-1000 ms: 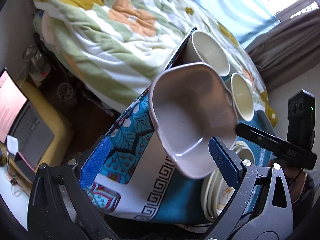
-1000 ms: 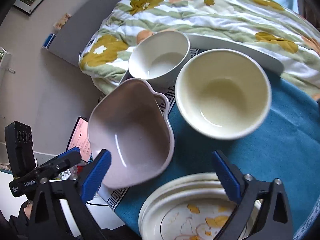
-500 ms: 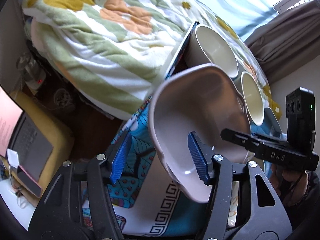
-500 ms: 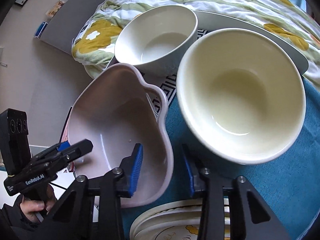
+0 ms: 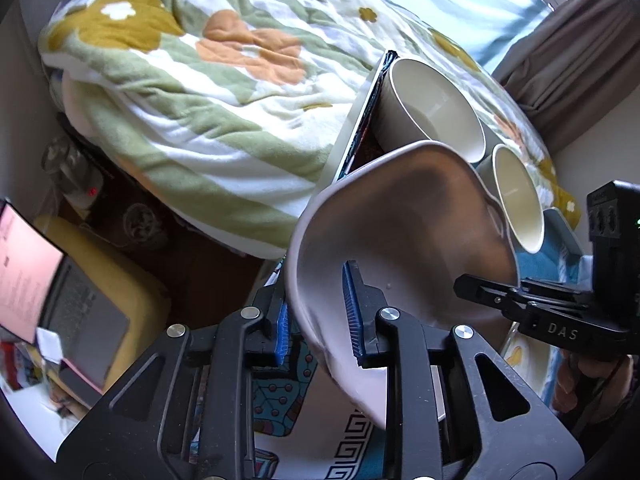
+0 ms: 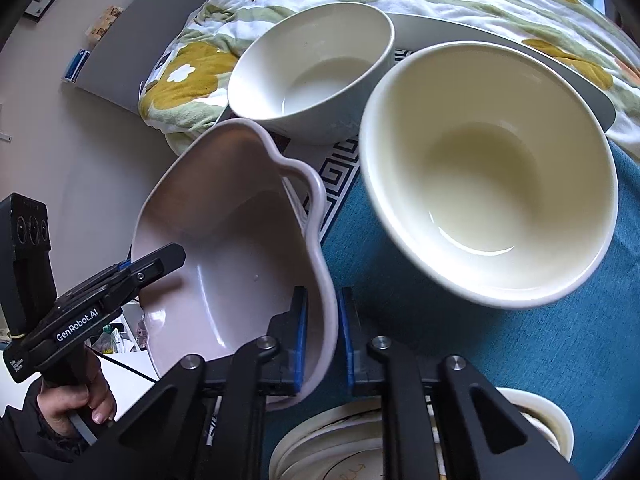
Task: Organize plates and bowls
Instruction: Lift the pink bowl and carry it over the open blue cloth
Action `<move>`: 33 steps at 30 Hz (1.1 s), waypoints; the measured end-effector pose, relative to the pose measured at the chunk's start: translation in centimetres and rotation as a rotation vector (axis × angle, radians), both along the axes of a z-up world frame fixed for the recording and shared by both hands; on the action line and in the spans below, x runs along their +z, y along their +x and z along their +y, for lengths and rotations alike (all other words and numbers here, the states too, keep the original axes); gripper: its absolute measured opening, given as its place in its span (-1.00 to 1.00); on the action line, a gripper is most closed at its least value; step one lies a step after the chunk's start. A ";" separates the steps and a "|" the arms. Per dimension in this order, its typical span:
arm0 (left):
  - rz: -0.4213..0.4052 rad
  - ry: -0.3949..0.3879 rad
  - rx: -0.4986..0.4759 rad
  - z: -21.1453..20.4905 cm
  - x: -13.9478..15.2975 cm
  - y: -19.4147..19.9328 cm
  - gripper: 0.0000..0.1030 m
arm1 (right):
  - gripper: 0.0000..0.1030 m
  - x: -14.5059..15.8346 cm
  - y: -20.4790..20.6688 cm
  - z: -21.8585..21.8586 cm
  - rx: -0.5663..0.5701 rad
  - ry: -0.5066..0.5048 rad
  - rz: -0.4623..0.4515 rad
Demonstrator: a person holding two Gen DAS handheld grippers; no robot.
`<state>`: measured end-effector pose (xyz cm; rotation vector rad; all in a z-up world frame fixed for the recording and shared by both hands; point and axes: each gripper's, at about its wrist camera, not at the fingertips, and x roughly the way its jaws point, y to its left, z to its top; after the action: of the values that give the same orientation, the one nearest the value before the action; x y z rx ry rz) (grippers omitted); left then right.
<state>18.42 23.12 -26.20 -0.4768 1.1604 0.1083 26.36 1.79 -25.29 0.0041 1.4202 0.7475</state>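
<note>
Bedroom surroundings frame the work: a small table under a blue patterned cloth (image 6: 520, 360) is set against a bed with a flowered quilt (image 5: 192, 80). At the near edge, the left gripper (image 5: 316, 312) is being closed over the rim of the lobed grey-pink dish (image 5: 400, 232), one blue pad inside the wall and one outside, the wall being between the jaws. On the opposite side, the right gripper (image 6: 323, 344) is likewise being closed on the same dish (image 6: 224, 248), its pads drawn in against the thick rim. Two opposite holds are judged to be taken because the dish is broad, heavy-looking and awkwardly shaped, so that it can be raised level instead of tipping from a single pinch. The dish is seen tilted, partly overhanging the table's edge. Just beside it a large cream bowl (image 6: 488, 176) is placed, and behind that a smaller white bowl (image 6: 312, 68), both upright and empty. Below the right gripper a stack of plates (image 6: 332, 448) is seen, which is probably the reason the bowls are kept grouped apart.
</note>
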 end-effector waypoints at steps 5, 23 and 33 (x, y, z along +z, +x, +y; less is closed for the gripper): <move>-0.006 0.017 -0.006 -0.1 1.2 -0.3 -0.59 | -0.73 0.8 -0.5 -0.4 -0.018 0.009 -0.006; -0.118 0.090 -0.209 -15.1 10.2 -2.8 -0.59 | -0.73 7.0 -6.0 -13.5 -0.206 0.060 -0.055; -0.089 0.009 -0.402 -31.6 8.8 -4.5 -0.59 | -0.73 6.8 -11.2 -28.9 -0.414 0.010 -0.064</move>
<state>13.93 -8.49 -17.37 -0.2303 1.1462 -0.2529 15.17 -27.07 -18.48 0.2718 1.2984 0.4078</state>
